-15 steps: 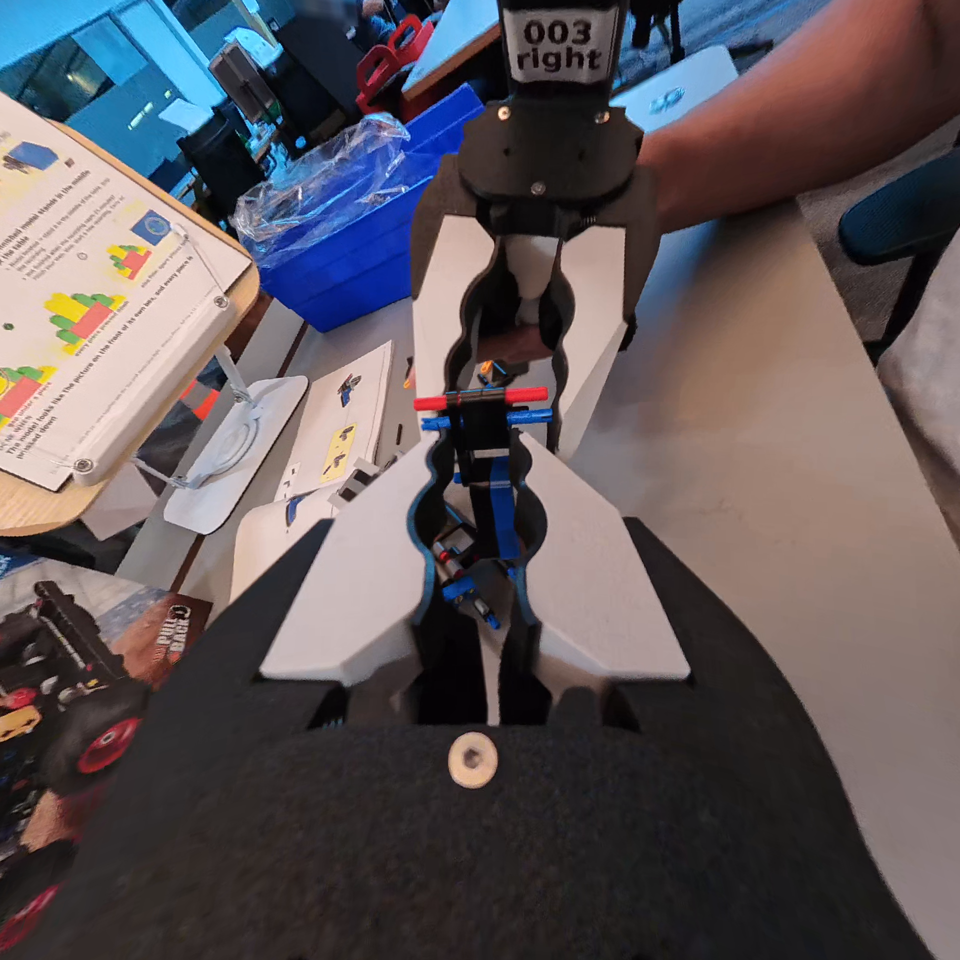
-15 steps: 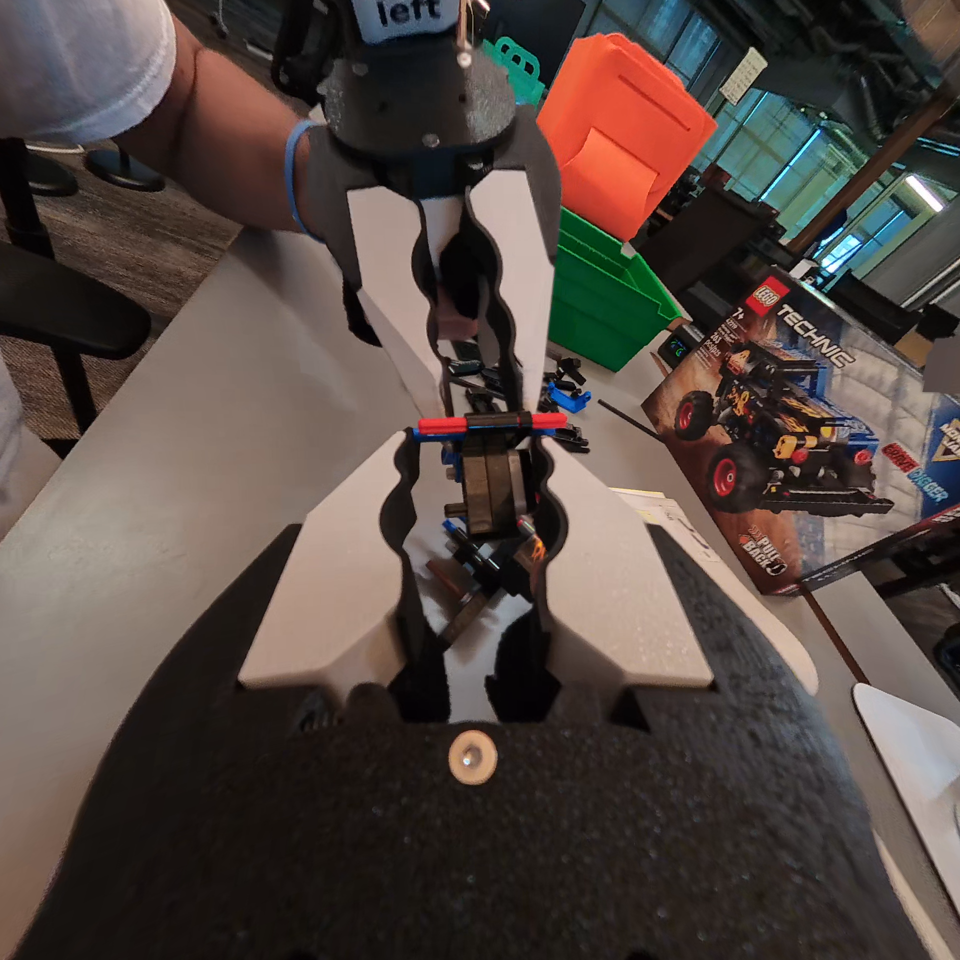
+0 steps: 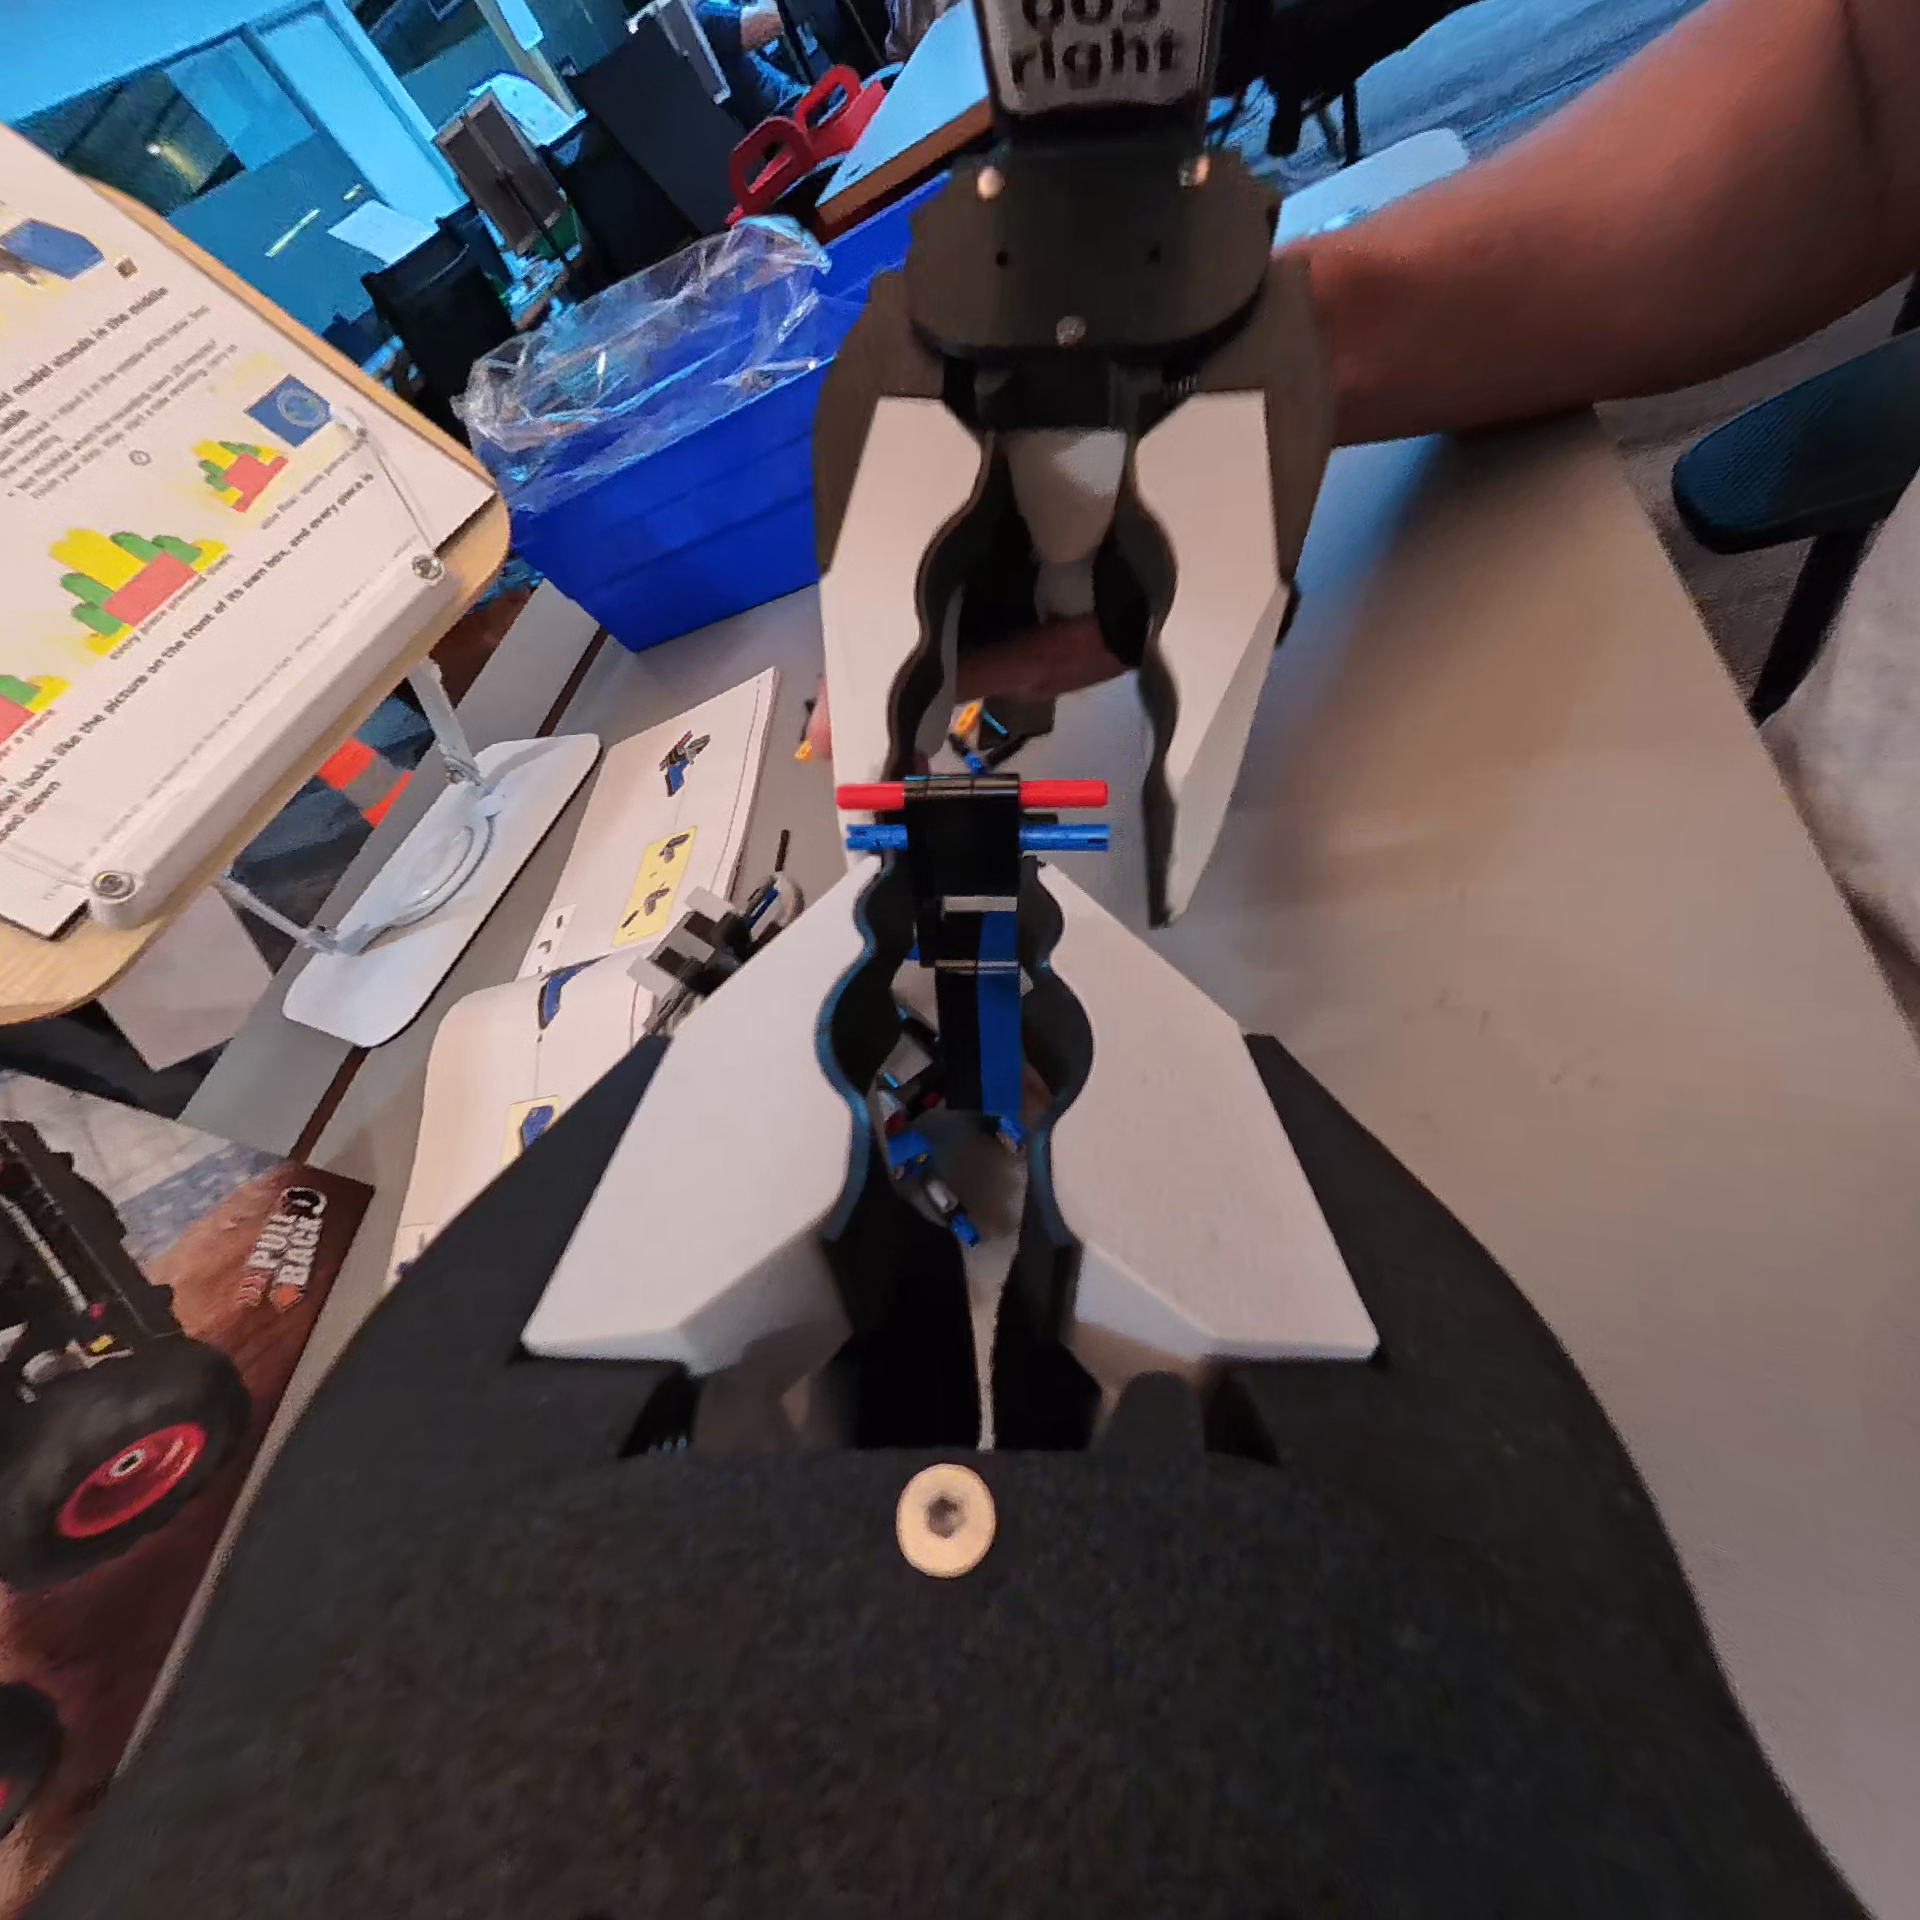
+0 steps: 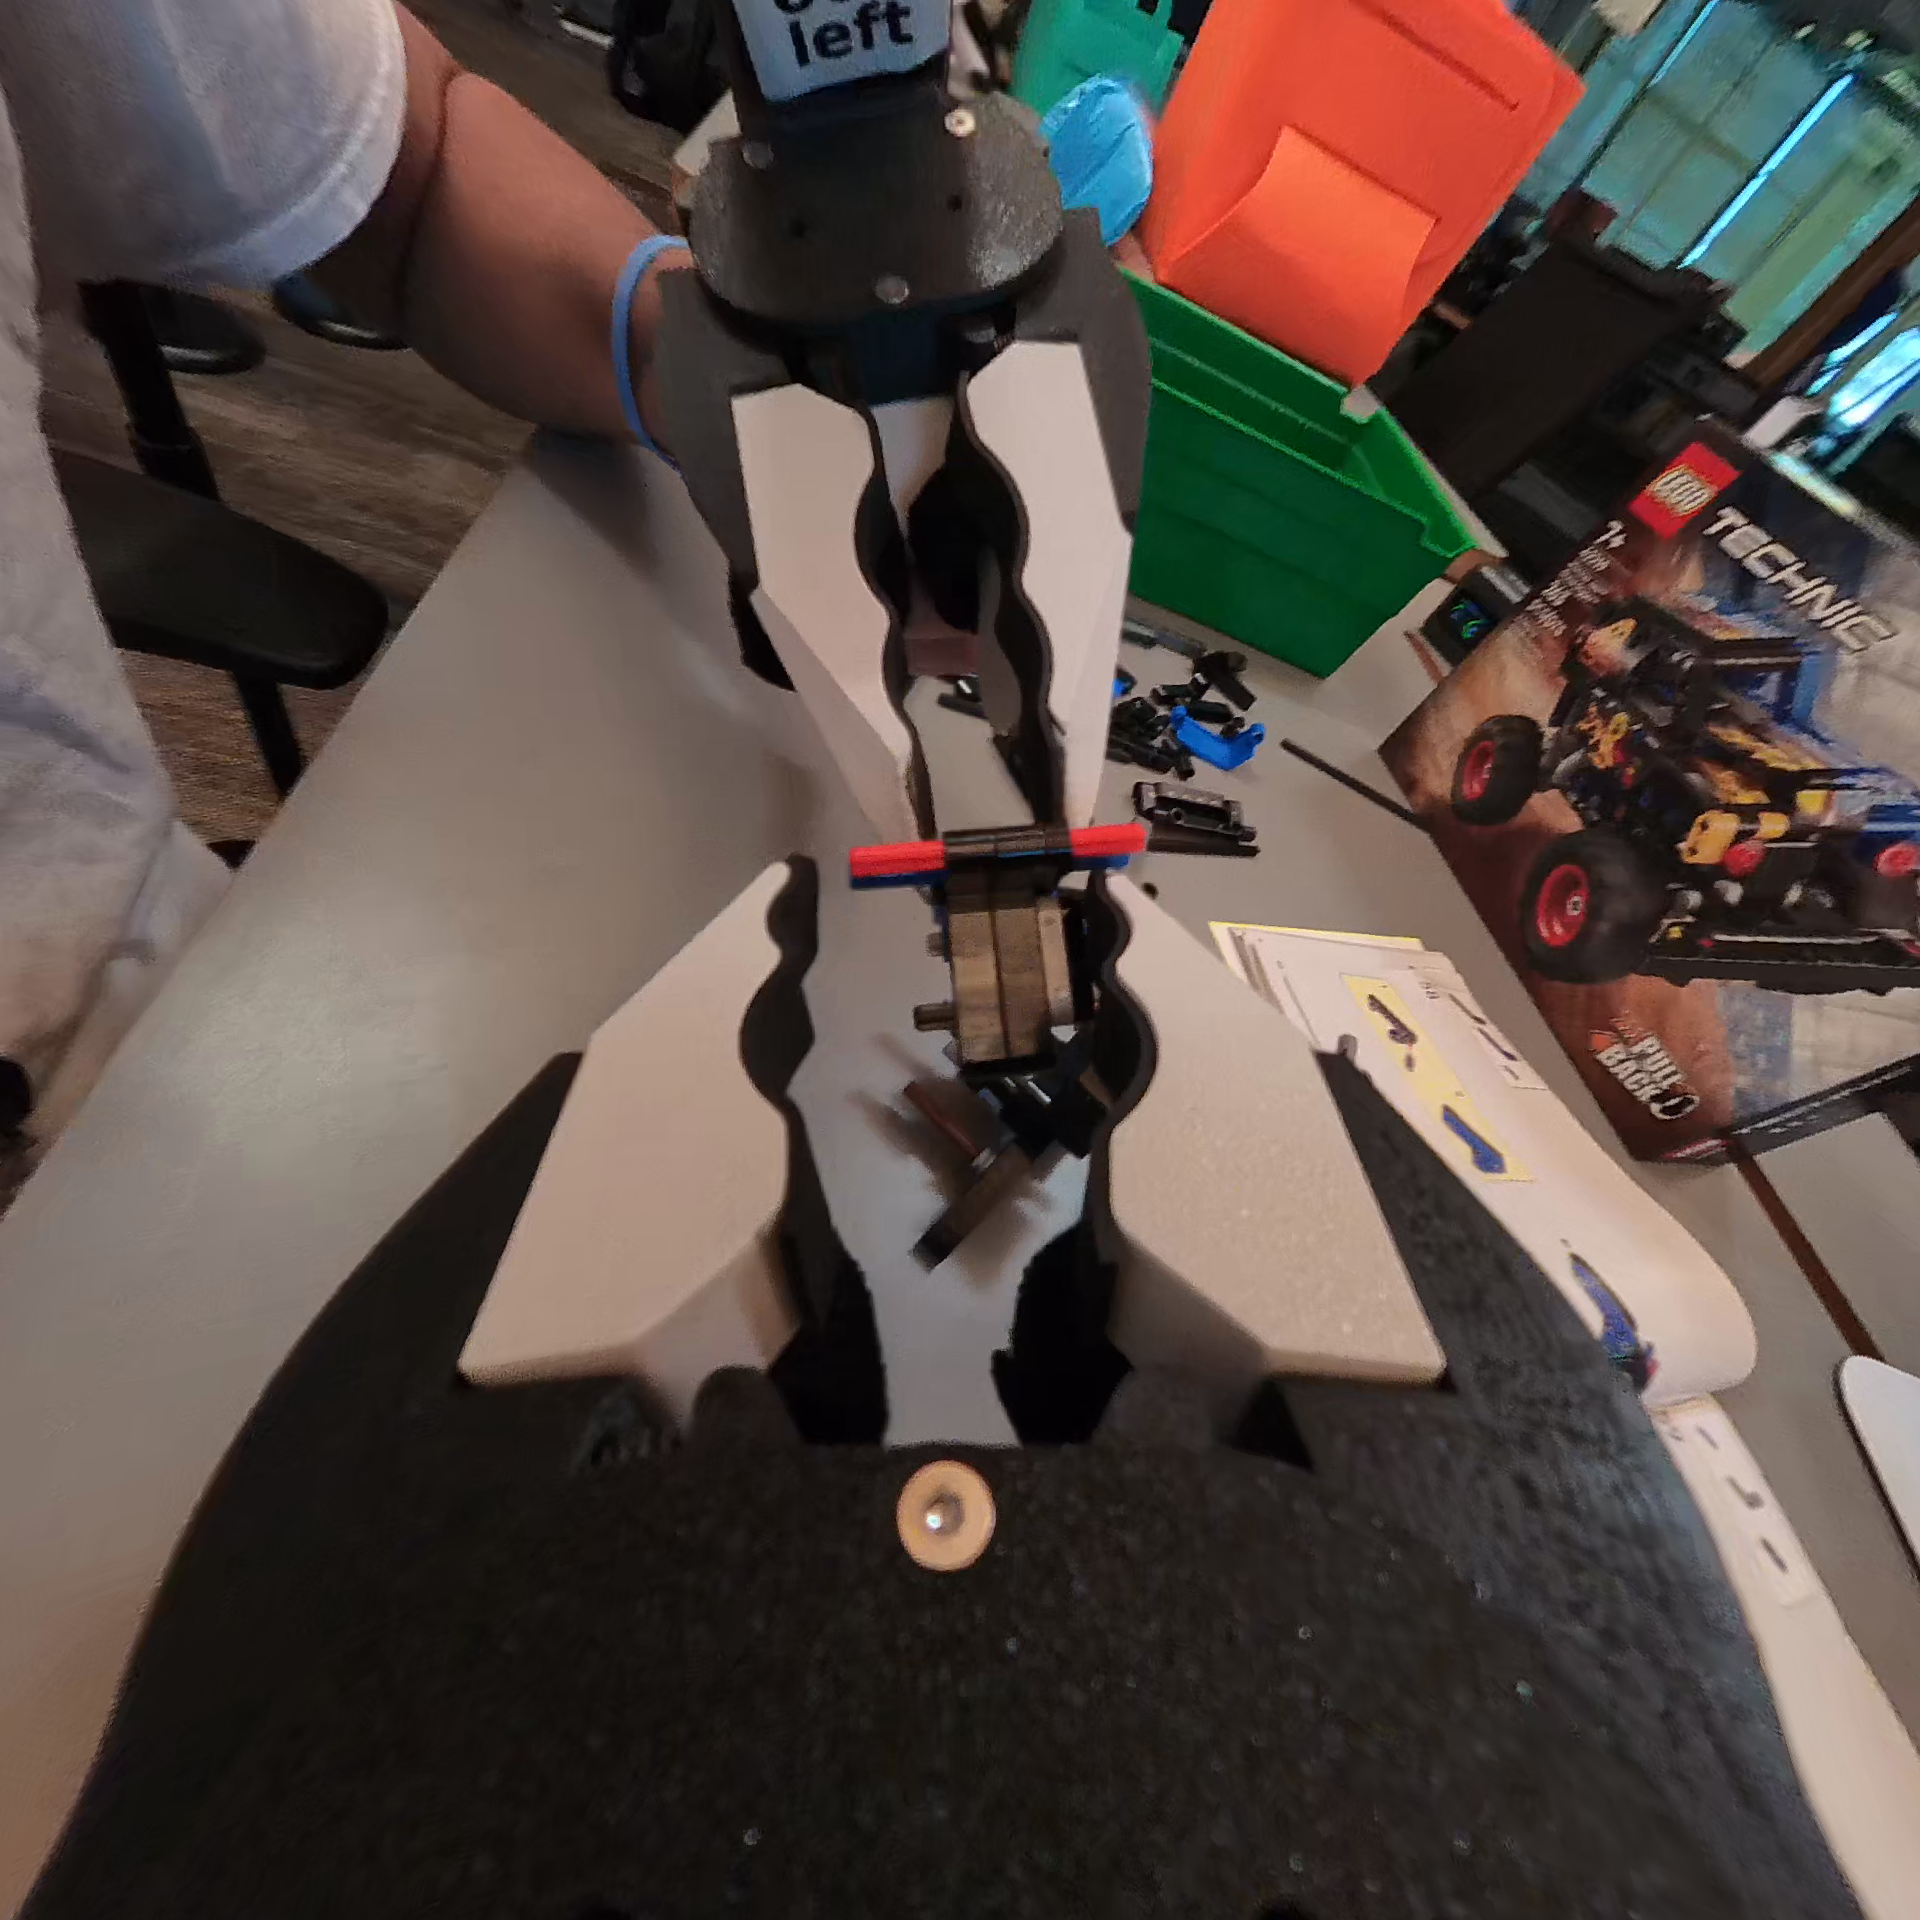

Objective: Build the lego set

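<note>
A small Lego assembly (image 3: 961,914) of black and blue parts carries a red axle (image 3: 1060,795) and blue pins across its far end. My left gripper (image 3: 961,883) is shut on it and holds it above the grey table (image 3: 1507,935). My right gripper (image 3: 1013,842) faces it from the far side. Its jaws are open, with the fingertips either side of the axle end. In the right wrist view the assembly (image 4: 1003,977) sits between my right gripper's (image 4: 951,878) spread fingers, close to the right one, with a gap on the left. The left gripper (image 4: 987,821) shows beyond it.
An instruction booklet (image 4: 1403,1039) lies to one side, with loose black and blue parts (image 4: 1195,727) and the set's box (image 4: 1662,779) beyond. Green (image 4: 1268,520) and orange bins (image 4: 1340,166) stand farther back. A blue bin (image 3: 675,540) and a picture board on a stand (image 3: 208,520) are nearby. Less than 4 cm separates the two grippers' tips.
The right gripper's jaws have spread slightly and both views have tilted a little. The left gripper still holds the assembly in the same place.
</note>
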`<state>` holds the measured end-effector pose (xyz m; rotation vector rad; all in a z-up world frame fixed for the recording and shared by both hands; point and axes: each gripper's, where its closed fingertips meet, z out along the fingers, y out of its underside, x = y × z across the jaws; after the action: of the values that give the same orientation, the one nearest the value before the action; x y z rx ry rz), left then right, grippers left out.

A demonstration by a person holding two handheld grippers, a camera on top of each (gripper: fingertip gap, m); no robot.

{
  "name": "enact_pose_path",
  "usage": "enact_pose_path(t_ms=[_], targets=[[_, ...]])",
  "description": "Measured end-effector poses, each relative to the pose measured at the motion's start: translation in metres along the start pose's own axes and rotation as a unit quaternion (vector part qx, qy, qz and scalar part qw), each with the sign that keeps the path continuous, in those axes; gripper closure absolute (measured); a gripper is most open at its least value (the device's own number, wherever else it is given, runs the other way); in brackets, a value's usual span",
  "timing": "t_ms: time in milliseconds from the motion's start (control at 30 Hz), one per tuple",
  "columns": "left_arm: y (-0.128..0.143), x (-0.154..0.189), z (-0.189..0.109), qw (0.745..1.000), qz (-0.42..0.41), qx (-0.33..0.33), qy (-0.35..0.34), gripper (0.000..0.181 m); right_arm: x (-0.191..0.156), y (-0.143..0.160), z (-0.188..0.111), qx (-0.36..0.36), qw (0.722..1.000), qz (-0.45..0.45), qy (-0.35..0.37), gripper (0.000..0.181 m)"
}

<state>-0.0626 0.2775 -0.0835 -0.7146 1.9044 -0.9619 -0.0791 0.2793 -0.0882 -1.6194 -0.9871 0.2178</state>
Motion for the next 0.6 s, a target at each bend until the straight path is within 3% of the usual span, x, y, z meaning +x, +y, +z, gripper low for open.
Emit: enact_pose_path(t_ms=[200, 600], targets=[[0.0, 0.0, 0.0, 1.0, -0.003, 0.011, -0.006, 0.163, 0.016, -0.024, -0.03, 0.091, 0.994, 0.059, -0.012, 0.145], [-0.012, 0.01, -0.001, 0.997, -0.056, 0.052, 0.032, 0.164, 0.004, -0.026, -0.019, 0.097, 0.995, 0.021, -0.013, 0.159]])
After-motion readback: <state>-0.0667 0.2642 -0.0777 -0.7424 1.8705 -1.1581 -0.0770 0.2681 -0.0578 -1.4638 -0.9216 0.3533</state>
